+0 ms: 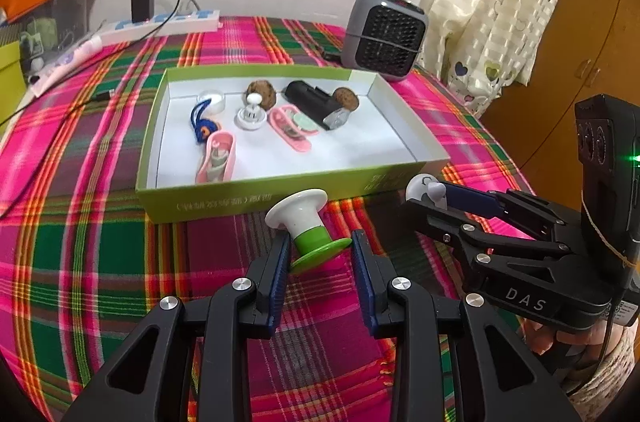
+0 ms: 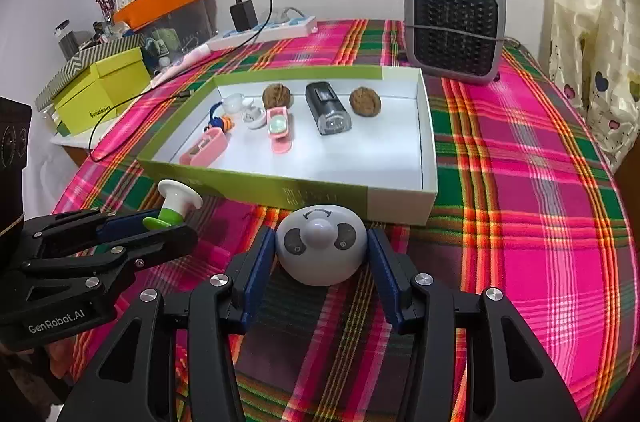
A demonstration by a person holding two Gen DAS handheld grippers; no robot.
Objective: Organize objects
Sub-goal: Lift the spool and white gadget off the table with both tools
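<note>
Objects to organize: two small things remain outside the shallow green-sided cardboard box [image 2: 404,204] with a white floor, one in each gripper
Worktop: covered in a pink, green and orange plaid cloth [image 2: 540,206]; the box lies across its middle, just beyond both grippers
Box contents: a black oblong device [image 2: 328,108], two brown walnuts [image 2: 365,101], two pink plastic cases [image 2: 280,128] and smaller bits sit toward its far and left parts; the near right floor is bare
Right gripper [image 2: 322,254]: half open, its blue pads closed against the sides of a white dome-shaped gadget with two dark round buttons [image 2: 321,246], held just short of the box's near wall
Left gripper [image 1: 320,254]: nearly closed, gripping the green base of a white-and-green spool-shaped stopper [image 1: 306,222], whose long axis leans up and away toward the box
Key relation: the box lies straight ahead of both grippers, and each is about equally near its front wall; my guess is each load must rise over that wall, then go forward to the bare floor
</note>
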